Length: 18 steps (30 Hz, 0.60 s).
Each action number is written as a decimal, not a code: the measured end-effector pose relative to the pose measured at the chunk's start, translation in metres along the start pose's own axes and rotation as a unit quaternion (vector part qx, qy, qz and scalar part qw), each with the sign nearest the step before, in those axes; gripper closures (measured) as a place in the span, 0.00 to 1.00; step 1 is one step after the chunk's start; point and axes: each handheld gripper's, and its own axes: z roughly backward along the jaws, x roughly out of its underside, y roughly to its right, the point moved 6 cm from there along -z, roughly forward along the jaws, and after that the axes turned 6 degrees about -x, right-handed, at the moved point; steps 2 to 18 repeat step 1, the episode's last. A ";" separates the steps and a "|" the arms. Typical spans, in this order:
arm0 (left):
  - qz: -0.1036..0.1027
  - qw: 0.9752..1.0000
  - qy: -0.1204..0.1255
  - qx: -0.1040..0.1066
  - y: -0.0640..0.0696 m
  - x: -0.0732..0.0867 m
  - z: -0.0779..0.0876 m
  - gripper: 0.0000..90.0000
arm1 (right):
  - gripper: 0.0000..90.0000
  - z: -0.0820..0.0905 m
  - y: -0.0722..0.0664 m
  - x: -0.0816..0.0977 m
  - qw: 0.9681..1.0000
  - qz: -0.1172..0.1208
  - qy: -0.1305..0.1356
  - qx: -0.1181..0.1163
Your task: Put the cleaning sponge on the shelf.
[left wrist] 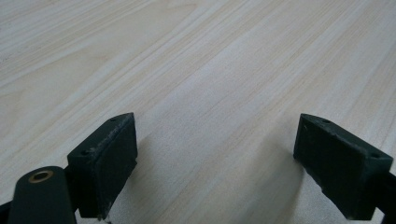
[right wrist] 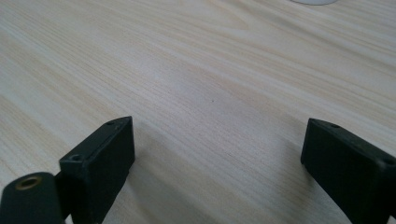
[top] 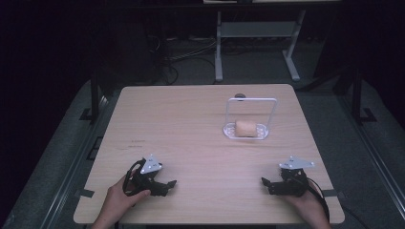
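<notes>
1. Bun (top: 246, 128): lies in a small white basket (top: 228, 130) with an upright handle, on the far right part of the table (top: 191, 124). Its long axis runs across the table, left to right.
2. Right gripper (top: 267, 183): rests low over the near right edge of the table, held from below by the right hand (top: 308, 205). The bun lies ahead of it and slightly to its left, well apart. In the right gripper view the jaws stand wide apart with bare wood between them; nothing is held.
3. Left gripper (top: 168, 185): rests at the near left, in the left hand (top: 119, 200), pointing toward the table centre. The bun lies far ahead and well to its right. In the left gripper view its jaws also stand wide apart and empty.
4. Nearer hand: the right, judged from the high view.
5. Approach, as a judgement: the handle arches over the bun along its long axis, so entry from the near side, under or beside the handle, appears necessary, with the jaws closing across the bun's short axis.
</notes>
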 end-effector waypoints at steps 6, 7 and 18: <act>0.000 1.000 0.000 0.000 0.000 0.000 0.000 0.14 | 0.11 0.000 0.000 0.000 1.000 0.000 0.000 0.000; 0.000 1.000 0.000 0.000 0.000 0.000 0.000 0.14 | 0.11 0.000 0.000 0.000 1.000 0.000 0.000 0.000; 0.000 1.000 0.000 0.000 0.000 0.000 0.000 0.14 | 0.11 0.000 0.000 0.000 1.000 0.000 0.000 0.000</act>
